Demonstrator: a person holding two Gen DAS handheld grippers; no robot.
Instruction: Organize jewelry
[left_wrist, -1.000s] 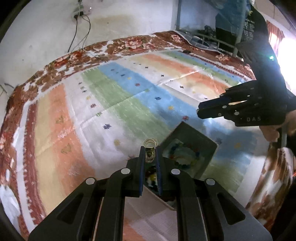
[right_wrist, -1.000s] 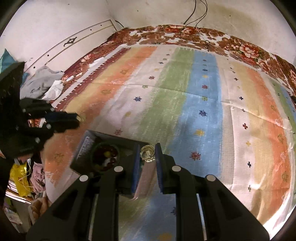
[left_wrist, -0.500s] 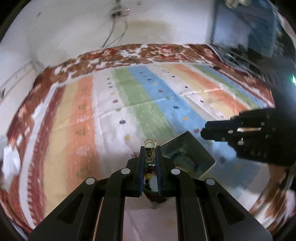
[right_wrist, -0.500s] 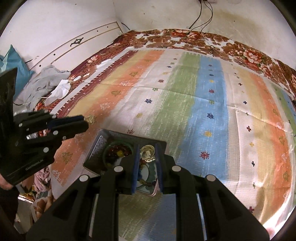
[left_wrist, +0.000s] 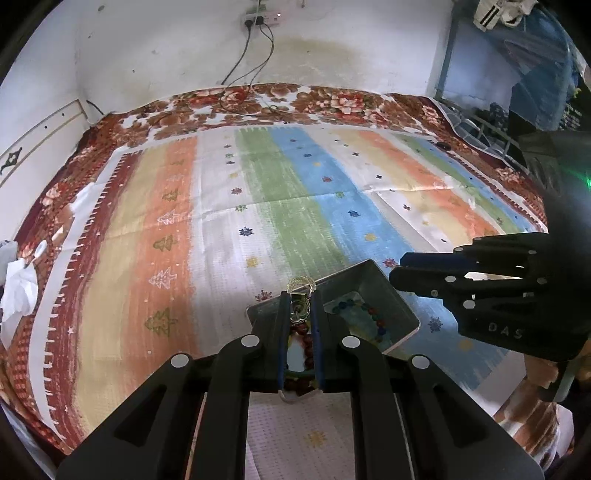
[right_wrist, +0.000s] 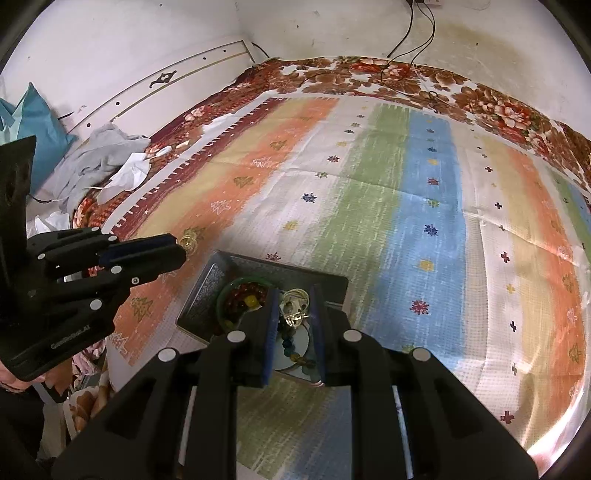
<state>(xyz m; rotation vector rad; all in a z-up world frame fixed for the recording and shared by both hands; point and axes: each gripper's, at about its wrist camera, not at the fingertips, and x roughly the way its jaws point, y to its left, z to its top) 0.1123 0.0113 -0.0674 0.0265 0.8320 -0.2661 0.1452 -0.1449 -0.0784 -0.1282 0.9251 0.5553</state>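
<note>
Left tongs (left_wrist: 301, 308) pinch a gold earring (left_wrist: 301, 286); right tongs (right_wrist: 294, 308) pinch another (right_wrist: 294, 306); tray (right_wrist: 207, 291) half hidden.

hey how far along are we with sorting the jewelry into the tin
Partly done, it seems. Already in the dark tin: a green bangle ringing red beads, and a multicoloured bead bracelet. In hand: the left tool is shut on a gold wire earring, and the right tool is shut on a matching gold piece, both above the tin. Left: dropping those two in. No other loose jewelry shows on the striped cloth.
</note>
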